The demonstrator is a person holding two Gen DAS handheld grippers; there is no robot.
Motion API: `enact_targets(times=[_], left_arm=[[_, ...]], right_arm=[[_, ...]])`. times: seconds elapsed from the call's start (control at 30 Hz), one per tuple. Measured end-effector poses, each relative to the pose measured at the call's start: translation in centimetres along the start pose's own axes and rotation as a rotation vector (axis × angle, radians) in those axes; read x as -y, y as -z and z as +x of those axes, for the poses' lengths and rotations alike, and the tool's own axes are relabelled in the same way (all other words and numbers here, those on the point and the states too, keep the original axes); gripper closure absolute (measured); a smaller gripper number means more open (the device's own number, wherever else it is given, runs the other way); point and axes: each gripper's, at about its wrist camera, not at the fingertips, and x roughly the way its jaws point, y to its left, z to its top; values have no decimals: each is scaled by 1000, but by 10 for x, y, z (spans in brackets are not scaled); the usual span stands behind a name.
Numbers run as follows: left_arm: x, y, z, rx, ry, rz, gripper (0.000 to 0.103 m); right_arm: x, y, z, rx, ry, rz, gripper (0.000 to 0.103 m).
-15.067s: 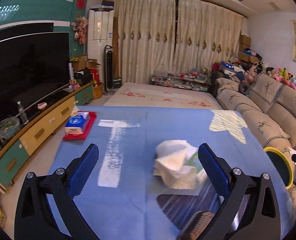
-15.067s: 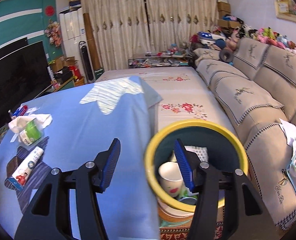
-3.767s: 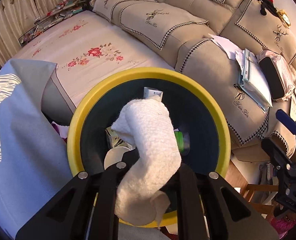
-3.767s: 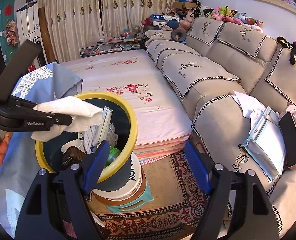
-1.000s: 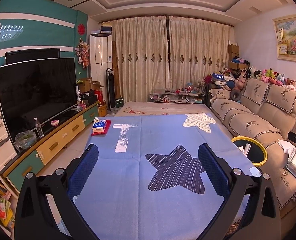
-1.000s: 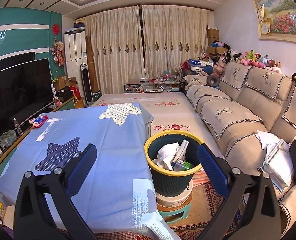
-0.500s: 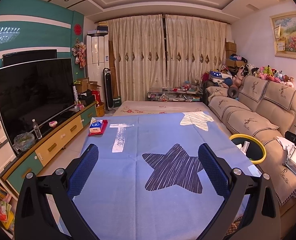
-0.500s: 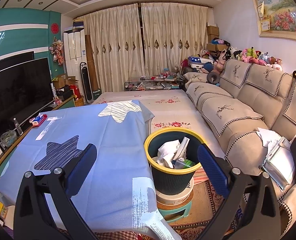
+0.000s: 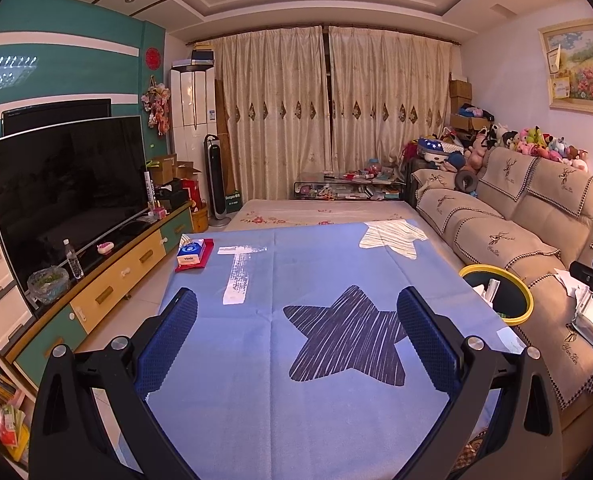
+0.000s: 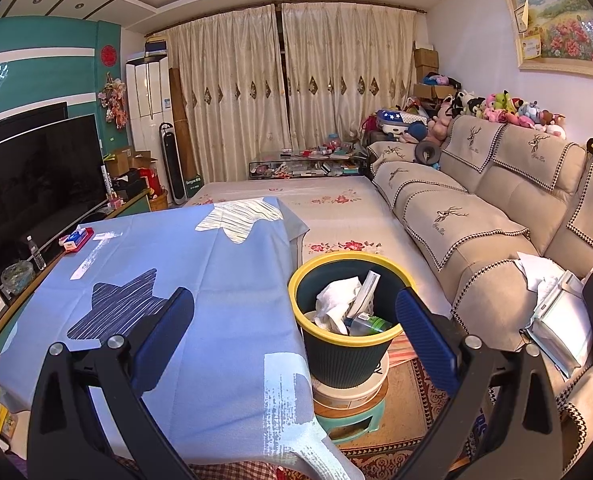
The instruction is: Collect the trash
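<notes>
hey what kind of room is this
Most likely a home living room: a long beige sofa faces a big television on a low cabinet, with closed curtains behind and a blue-clothed table between.

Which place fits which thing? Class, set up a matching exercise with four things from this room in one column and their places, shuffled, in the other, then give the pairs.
Things:
1. crumpled tissue
2. tissue pack
3. water bottle
4. trash bin

Places:
A. on the TV cabinet
B. beside the table, on a stool
C. inside the bin
D. on the table's far corner

Pairs: 1-C, 2-D, 3-A, 4-B
</notes>
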Motion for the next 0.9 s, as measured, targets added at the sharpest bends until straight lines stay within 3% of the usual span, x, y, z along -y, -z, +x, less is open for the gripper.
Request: enact_targets(times=[0.9], left_arm=[[6, 1, 6, -12, 6, 19, 5]], right_arm=[[-2, 5, 6, -16, -4, -1, 7]])
